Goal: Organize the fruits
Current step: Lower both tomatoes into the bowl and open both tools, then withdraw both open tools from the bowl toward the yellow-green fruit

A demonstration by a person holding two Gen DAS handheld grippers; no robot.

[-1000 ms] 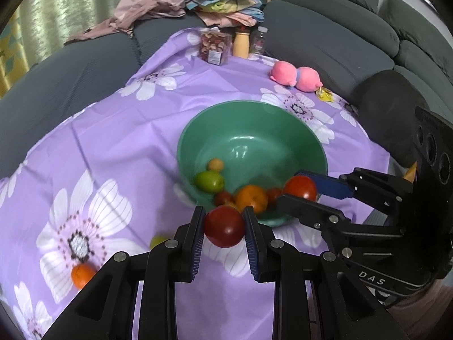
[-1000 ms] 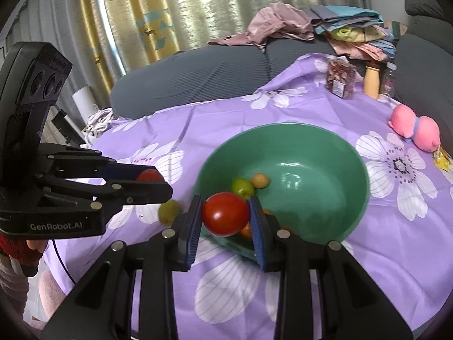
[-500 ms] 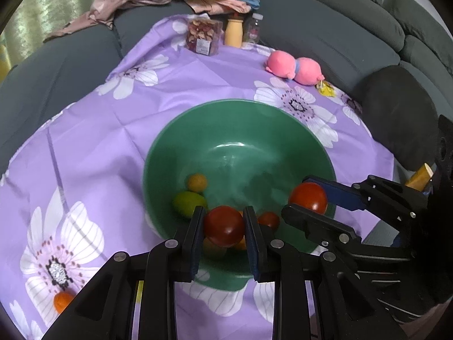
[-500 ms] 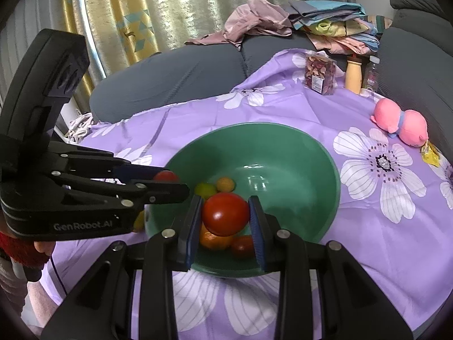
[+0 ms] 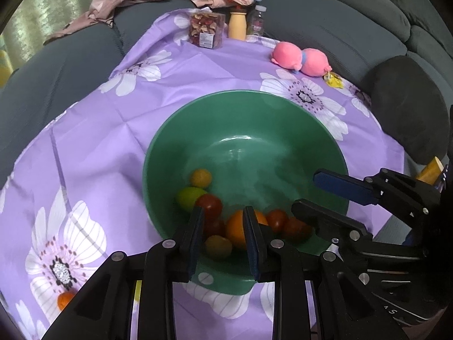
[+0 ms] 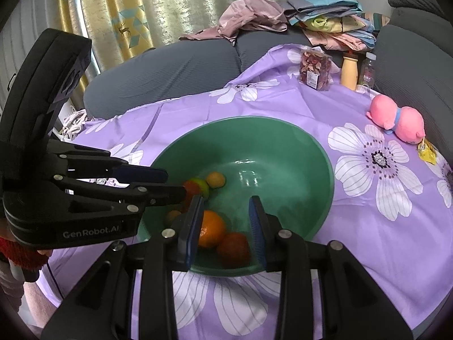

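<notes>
A green bowl point(image 5: 283, 119) point(image 6: 317, 158) on the purple flowered cloth holds several fruits: an orange point(image 5: 236, 228) point(image 6: 211, 228), red tomatoes point(image 5: 209, 205) point(image 6: 233, 249), a green fruit point(image 5: 188, 197) and a small yellow one point(image 5: 200, 178). My left gripper point(image 5: 222, 228) is open and empty over the bowl's near rim. My right gripper point(image 6: 226, 216) is open and empty above the bowl too. The right gripper also shows in the left wrist view point(image 5: 320, 195). A small orange fruit point(image 5: 64, 300) lies on the cloth at the lower left.
At the cloth's far edge stand a box of dried fruit point(image 5: 205, 29), a yellow bottle point(image 5: 237, 25) and a pink plush toy point(image 5: 300, 59). A grey sofa point(image 5: 354, 28) with piled clothes surrounds the table.
Both grippers opened and released their red tomatoes into the bowl. Both now hang empty over the fruit pile.
</notes>
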